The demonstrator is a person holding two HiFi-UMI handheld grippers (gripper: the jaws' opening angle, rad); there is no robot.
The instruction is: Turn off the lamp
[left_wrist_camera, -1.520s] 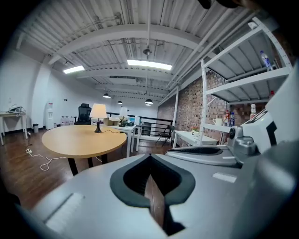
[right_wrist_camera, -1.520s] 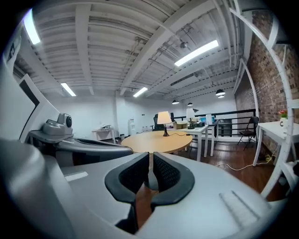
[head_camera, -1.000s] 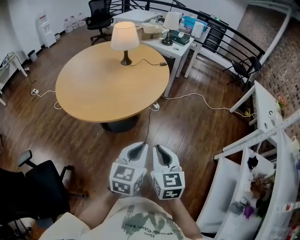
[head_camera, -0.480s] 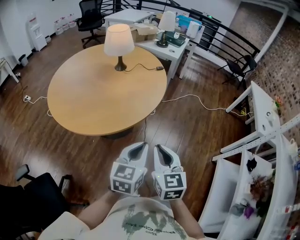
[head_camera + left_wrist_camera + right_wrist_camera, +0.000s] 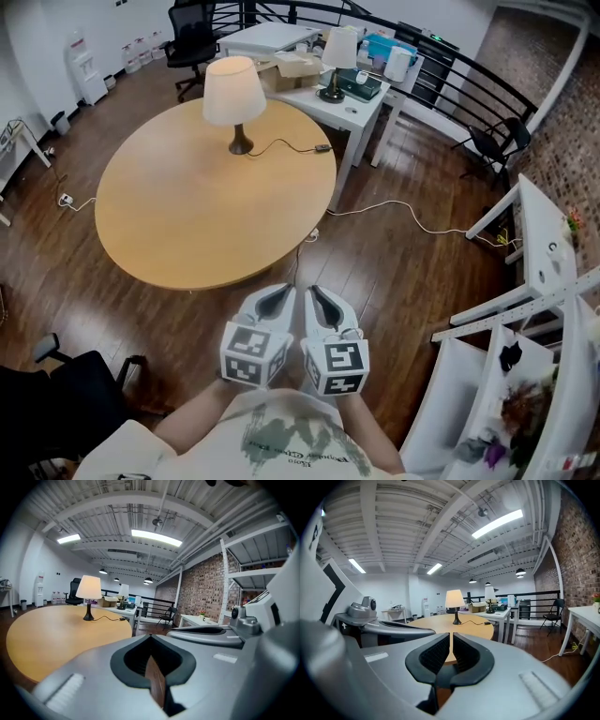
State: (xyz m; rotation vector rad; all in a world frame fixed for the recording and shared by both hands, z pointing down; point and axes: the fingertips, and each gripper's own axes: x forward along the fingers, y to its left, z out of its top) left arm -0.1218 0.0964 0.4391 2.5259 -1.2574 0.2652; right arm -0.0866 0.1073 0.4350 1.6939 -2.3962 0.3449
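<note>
A table lamp (image 5: 232,94) with a cream shade, which looks lit, stands at the far side of a round wooden table (image 5: 187,220). Its cord runs right to a small inline switch (image 5: 322,147) near the table's edge. My left gripper (image 5: 278,298) and right gripper (image 5: 323,302) are side by side above the wooden floor, short of the table's near edge, both shut and empty. The lamp (image 5: 88,588) shows far ahead in the left gripper view beyond my left gripper (image 5: 150,637). In the right gripper view the lamp (image 5: 454,599) stands straight ahead of my right gripper (image 5: 451,637).
A white square table (image 5: 352,98) behind the round one carries a second lamp (image 5: 339,49) and boxes. Office chairs stand at the back (image 5: 192,42) and near left (image 5: 56,394). White shelving (image 5: 525,281) fills the right. Cables (image 5: 394,204) cross the floor.
The round table and lamp have come nearer in the head view. Both grippers keep their side-by-side pose and stay shut.
</note>
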